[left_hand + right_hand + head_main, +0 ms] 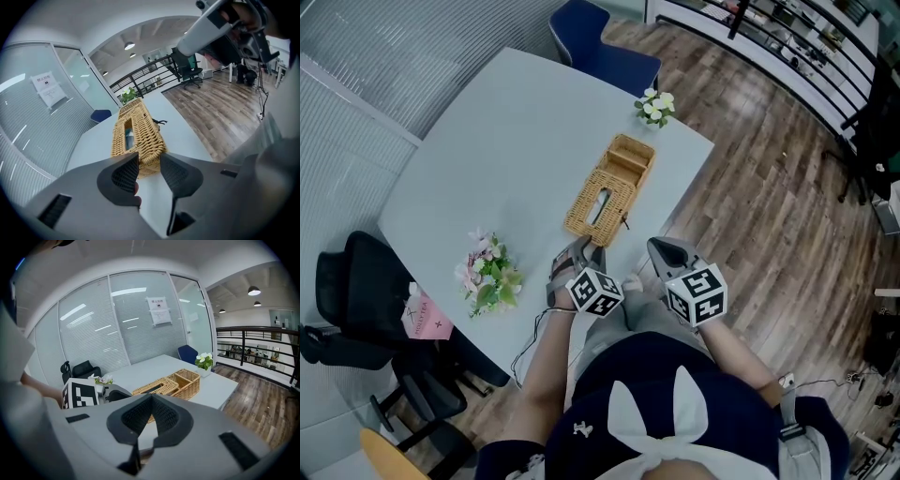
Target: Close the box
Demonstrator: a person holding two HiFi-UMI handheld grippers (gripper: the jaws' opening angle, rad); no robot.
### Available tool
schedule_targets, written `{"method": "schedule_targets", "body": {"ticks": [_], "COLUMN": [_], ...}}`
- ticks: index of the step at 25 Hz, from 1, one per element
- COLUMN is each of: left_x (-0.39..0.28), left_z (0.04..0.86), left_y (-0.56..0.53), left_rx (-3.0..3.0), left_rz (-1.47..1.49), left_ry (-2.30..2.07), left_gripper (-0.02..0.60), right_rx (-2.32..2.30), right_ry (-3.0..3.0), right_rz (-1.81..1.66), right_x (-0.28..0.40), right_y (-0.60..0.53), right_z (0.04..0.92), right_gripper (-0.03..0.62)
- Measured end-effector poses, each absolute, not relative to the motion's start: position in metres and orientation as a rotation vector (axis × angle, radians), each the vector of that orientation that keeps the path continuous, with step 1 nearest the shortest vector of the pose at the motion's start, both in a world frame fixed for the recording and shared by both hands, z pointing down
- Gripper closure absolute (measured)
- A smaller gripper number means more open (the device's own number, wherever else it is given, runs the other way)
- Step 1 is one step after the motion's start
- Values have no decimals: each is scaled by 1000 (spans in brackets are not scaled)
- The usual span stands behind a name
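Note:
A woven wicker box lies on the pale table (506,141). Its slotted section (600,204) is nearest me and an open basket section (629,156) adjoins it at the far end. In the left gripper view the slotted section (135,136) is just beyond the jaws. My left gripper (581,255) hovers at the near end of the box; it (149,171) is open, with a clear gap and nothing between the pads. My right gripper (661,248) is off the table's near corner, right of the box. Its tips (151,399) meet, shut on nothing, and the box (168,383) is ahead of it.
A small pot of white flowers (655,107) stands at the table's far corner. A pink bouquet (490,272) lies at the near left edge. A black chair (356,281) and a blue chair (595,42) flank the table. Wooden floor (769,216) lies to the right.

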State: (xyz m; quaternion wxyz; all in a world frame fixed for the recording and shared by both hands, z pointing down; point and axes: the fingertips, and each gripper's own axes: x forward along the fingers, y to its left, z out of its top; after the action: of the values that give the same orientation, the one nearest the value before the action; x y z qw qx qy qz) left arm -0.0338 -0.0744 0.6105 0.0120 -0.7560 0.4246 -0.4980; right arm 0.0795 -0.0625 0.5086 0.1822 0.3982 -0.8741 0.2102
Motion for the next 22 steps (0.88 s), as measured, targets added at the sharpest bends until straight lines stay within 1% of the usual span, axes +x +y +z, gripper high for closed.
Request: {"method": "schedule_targets", "body": {"ticks": [8,13,22], "left_x": [-32,-31,-31], "left_z": [618,620,612], "left_y": [-73,-70,-70], "left_rx": [-2361,-2464,-2620], "left_rz": [-1600,-1626,-1583], "left_ry": [1251,1190,1253], "left_gripper": [433,428,426], "right_rx": [1126,1121,1108], "right_ry": [-2465,-2468,-2485], "right_rz": [597,600,581], "right_x": [83,83,79], "right_y": [-61,-59,-62], "right_z": [511,512,507], "right_gripper": [589,589,589]}}
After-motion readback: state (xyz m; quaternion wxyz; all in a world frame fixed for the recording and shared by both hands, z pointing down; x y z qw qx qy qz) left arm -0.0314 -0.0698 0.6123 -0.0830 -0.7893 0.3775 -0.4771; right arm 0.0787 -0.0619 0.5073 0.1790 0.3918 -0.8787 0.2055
